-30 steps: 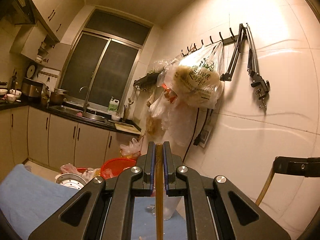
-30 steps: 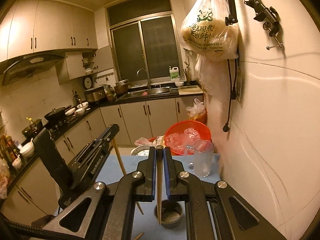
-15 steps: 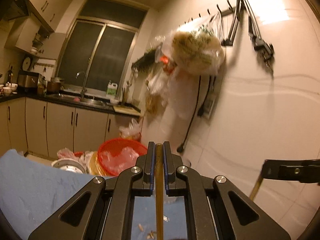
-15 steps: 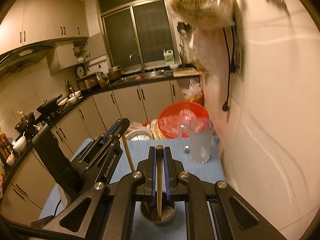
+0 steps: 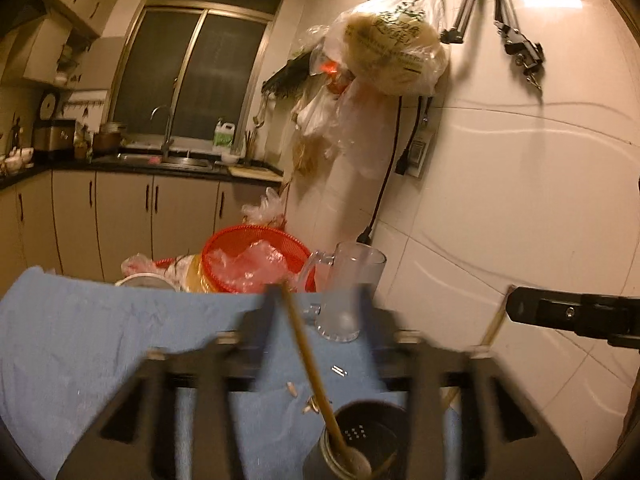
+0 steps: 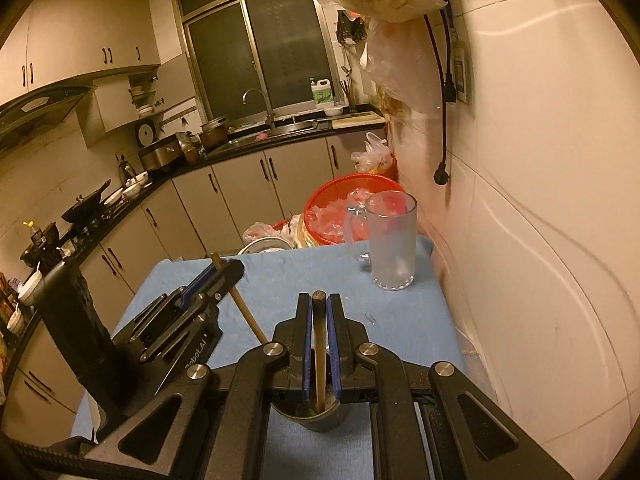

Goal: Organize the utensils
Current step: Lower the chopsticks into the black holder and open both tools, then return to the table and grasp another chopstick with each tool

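Observation:
A dark round utensil holder (image 5: 362,440) stands on the blue cloth (image 5: 72,344); it also shows in the right wrist view (image 6: 320,418). My left gripper (image 5: 316,300) is open and blurred, its jaws wide apart. A wooden chopstick (image 5: 308,360) leans free between them with its lower end inside the holder. My right gripper (image 6: 319,308) is shut on a second chopstick (image 6: 319,356) whose lower end reaches into the holder. The left gripper (image 6: 224,276) shows at the left of the right wrist view.
A frosted glass mug (image 6: 390,240) stands on the cloth near the white wall. Behind the table edge are a red basket (image 5: 256,258) with plastic bags and a metal bowl (image 6: 266,245). Small crumbs (image 5: 292,390) lie on the cloth. Plastic bags (image 5: 392,56) hang above.
Both grippers tilted down toward the holder. My left gripper opened and let go of its chopstick, which now rests in the holder. My right chopstick lowered into the holder.

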Demonstrator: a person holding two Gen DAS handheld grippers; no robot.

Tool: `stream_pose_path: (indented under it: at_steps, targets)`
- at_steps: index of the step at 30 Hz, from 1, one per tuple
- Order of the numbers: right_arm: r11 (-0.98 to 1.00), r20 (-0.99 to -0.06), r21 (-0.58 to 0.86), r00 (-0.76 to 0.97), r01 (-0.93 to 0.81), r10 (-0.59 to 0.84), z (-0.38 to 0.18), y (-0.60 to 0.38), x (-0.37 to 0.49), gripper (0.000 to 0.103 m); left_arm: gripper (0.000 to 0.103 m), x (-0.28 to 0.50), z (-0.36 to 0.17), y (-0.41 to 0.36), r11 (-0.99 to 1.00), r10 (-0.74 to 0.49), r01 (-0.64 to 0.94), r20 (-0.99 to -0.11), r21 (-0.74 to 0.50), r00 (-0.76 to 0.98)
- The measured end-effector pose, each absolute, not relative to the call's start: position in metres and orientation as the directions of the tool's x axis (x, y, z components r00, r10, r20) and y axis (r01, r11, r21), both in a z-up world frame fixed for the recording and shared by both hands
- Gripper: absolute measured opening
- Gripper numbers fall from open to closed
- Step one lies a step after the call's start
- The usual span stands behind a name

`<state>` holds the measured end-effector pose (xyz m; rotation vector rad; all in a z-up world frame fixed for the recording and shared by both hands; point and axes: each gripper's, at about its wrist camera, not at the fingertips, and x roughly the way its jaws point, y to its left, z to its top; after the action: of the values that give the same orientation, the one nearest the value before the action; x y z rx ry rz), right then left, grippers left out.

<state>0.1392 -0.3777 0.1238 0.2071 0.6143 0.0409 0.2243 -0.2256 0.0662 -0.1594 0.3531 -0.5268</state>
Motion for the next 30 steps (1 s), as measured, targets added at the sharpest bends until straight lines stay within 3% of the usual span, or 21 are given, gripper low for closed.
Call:
stream_pose_path:
  at_steps: [4,8,10,12,19,24,30]
  targets:
    - [0.977,-0.564,0.208,0.822,0.045,0.082,0.127,-0.379,0.133,0.040,0.073,0.213,0.077,-0.212,0.859,-0.507,0.449,-0.281,-0.247,0.815]
    - [0.970,-0.553,0.236,0.829,0.058,0.085,0.134,-0.383,0.116,0.046,0.082,0.195,0.085,-0.189,0.878,-0.478,0.435,-0.330,-0.198,0.814]
    - [0.968,-0.545,0.246,0.833,0.053,0.093,0.136,-0.381,0.104,0.061,0.088,0.183,0.084,-0.169,0.889,-0.458,0.419,-0.368,-0.185,0.809]
    - [0.965,-0.530,0.259,0.841,0.038,0.109,0.136,-0.377,0.087,0.067,0.089,0.171,0.080,-0.149,0.904,-0.427,0.391,-0.398,-0.172,0.812]
    - [0.942,-0.548,0.336,0.812,-0.005,0.199,0.100,-0.356,0.050,0.069,0.089,0.110,0.030,-0.051,0.961,-0.269,0.189,-0.522,-0.201,0.809]
    - [0.938,-0.615,0.346,0.751,-0.017,0.241,0.052,-0.333,0.034,0.069,0.089,0.069,-0.008,0.002,0.966,-0.211,0.075,-0.594,-0.245,0.777]
    - [0.929,-0.700,0.369,0.648,-0.032,0.300,-0.002,-0.312,0.038,0.066,0.089,0.059,-0.033,0.034,0.982,-0.130,0.002,-0.669,-0.189,0.732]
